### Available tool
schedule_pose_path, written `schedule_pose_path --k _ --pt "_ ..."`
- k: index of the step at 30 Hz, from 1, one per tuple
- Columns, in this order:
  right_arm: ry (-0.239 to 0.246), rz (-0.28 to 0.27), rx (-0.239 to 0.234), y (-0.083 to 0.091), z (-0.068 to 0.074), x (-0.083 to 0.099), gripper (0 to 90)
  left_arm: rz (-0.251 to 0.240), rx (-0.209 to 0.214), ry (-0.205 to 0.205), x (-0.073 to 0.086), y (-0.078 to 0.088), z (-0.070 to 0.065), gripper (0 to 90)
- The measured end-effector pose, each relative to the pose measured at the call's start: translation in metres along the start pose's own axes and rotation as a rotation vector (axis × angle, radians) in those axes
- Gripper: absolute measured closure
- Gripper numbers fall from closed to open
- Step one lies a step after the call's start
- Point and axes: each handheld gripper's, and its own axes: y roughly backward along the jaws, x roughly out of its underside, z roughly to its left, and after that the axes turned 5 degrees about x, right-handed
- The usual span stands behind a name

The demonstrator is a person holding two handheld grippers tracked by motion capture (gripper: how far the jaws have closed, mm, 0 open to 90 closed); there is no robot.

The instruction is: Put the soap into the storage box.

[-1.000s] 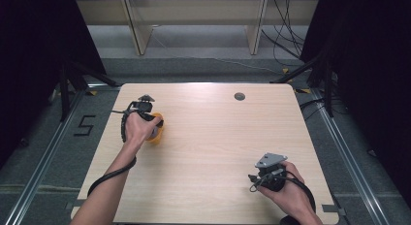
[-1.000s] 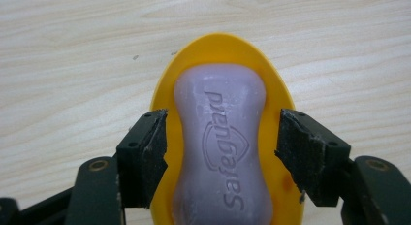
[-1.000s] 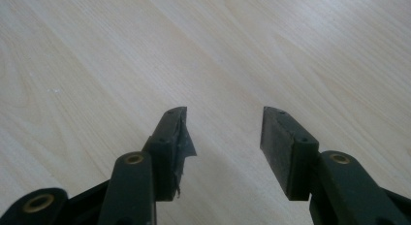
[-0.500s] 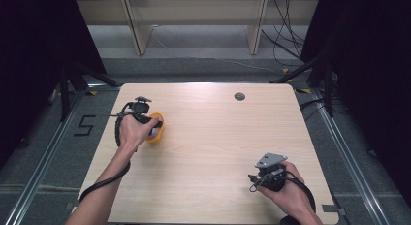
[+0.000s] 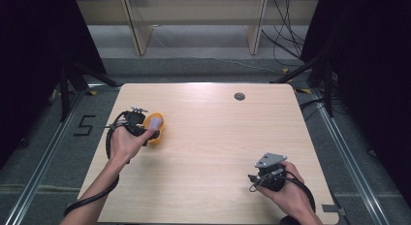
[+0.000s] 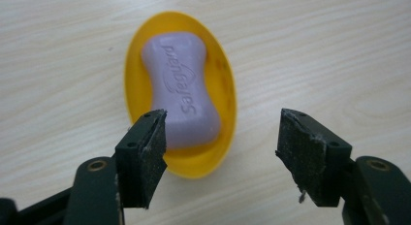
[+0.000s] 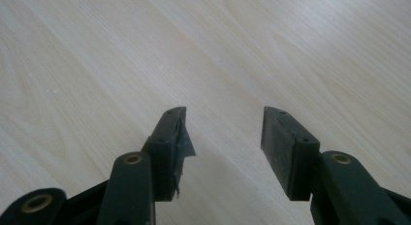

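Black jaws of the left gripper stand wide apart with nothing between the pads; grit and a few fibres cling to the pad faces. Just past them a lilac soap bar lies in a yellow oval dish. Bar is waisted, rounded at both ends, with "Safeguard" and a swoosh pressed into its top face. It lies lengthwise along the dish, near end close to the left jaw tip, not touching it as far as I can tell. Dish is glossy plastic, shallow, rim intact, a few small dark specks on its inner wall.

Right gripper also has its jaws apart, nothing between them, bare wood beneath. A torn flap of pad material hangs off its left-hand jaw.

High view: left hand with its gripper sits at the table's left side, dish and soap just beside it. Right hand rests near the front right corner, well apart from the dish, grey three-cornered plate on top.

Table is pale wood-grain laminate with a round dark cable grommet near the far edge. Beyond it: grey floor, light wooden shelf legs, loose black cables, dark curtains both sides. A "5" is marked on the floor left of the table.
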Motion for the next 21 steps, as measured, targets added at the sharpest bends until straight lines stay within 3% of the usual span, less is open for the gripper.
schedule_pose_path --k 9,12,16,18,19,20,21 --pt "-0.022 0.002 -0.004 0.001 0.001 0.000 51.7 -0.068 0.038 -0.064 0.035 0.007 -0.002 34.5" --pt "-0.005 -0.004 -0.002 0.001 0.000 0.000 51.7 -0.074 0.056 -0.091 0.055 0.009 0.001 34.9" --pt "-0.026 0.001 -0.008 0.000 0.001 0.000 51.8 -0.098 0.077 -0.122 0.086 0.009 0.006 35.0" --pt "-0.005 -0.004 0.001 0.000 0.000 0.000 51.8 -0.248 0.075 -0.086 0.105 0.009 0.004 37.8" --pt "-0.005 -0.003 -0.002 0.000 0.000 0.000 51.7 -0.265 0.044 -0.105 0.115 0.009 0.002 37.2" --pt "-0.008 -0.002 -0.003 0.000 0.000 0.000 51.8 -0.247 0.039 -0.137 0.122 0.011 0.002 38.3" --pt "-0.013 0.001 -0.009 0.001 0.000 0.000 51.8 -0.255 0.056 -0.136 0.125 0.013 0.001 38.3"
